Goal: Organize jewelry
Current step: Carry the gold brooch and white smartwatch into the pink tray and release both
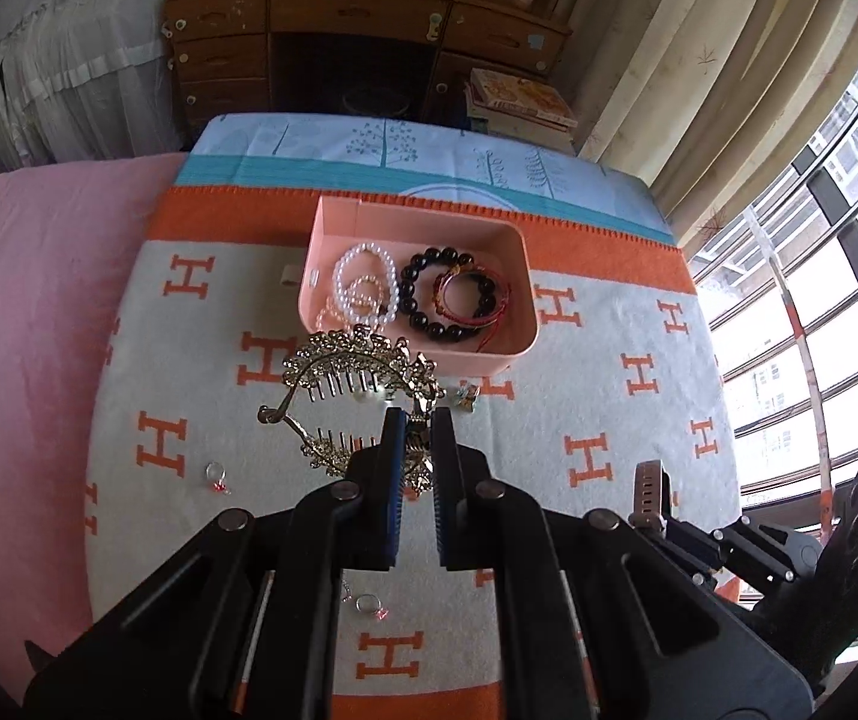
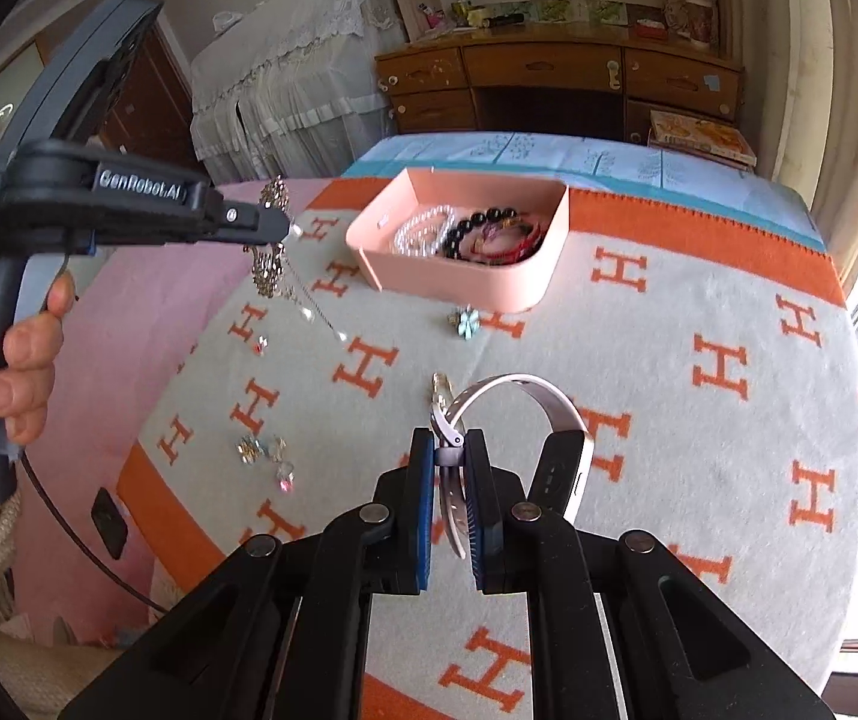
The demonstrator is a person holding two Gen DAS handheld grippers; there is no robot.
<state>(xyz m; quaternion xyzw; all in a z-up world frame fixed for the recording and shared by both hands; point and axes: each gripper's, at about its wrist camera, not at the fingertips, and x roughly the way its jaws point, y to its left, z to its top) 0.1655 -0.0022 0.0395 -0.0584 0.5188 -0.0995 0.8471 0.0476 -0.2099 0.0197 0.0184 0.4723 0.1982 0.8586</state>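
My left gripper [image 1: 416, 423] is shut on a gold hair comb [image 1: 357, 366], lifted above the blanket just in front of the pink box [image 1: 471, 354]. From the right wrist view the comb [image 2: 270, 267] dangles from the left gripper [image 2: 285, 223], left of the box [image 2: 453, 285]. My right gripper [image 2: 450, 450] is shut on the strap of a pale-banded watch [image 2: 561, 462], held above the blanket. The box holds pearl bracelets [image 1: 366, 288], a black bead bracelet [image 1: 429, 294] and a red cord bracelet [image 1: 471, 297].
An orange-and-grey H-patterned blanket [image 1: 609, 360] covers the bed. Loose on it lie a flower brooch [image 2: 464, 321], a ring [image 1: 216, 474], another ring [image 1: 369, 605] and small earrings [image 2: 261, 450]. A wooden desk [image 1: 363, 18] stands beyond the bed, windows to the right.
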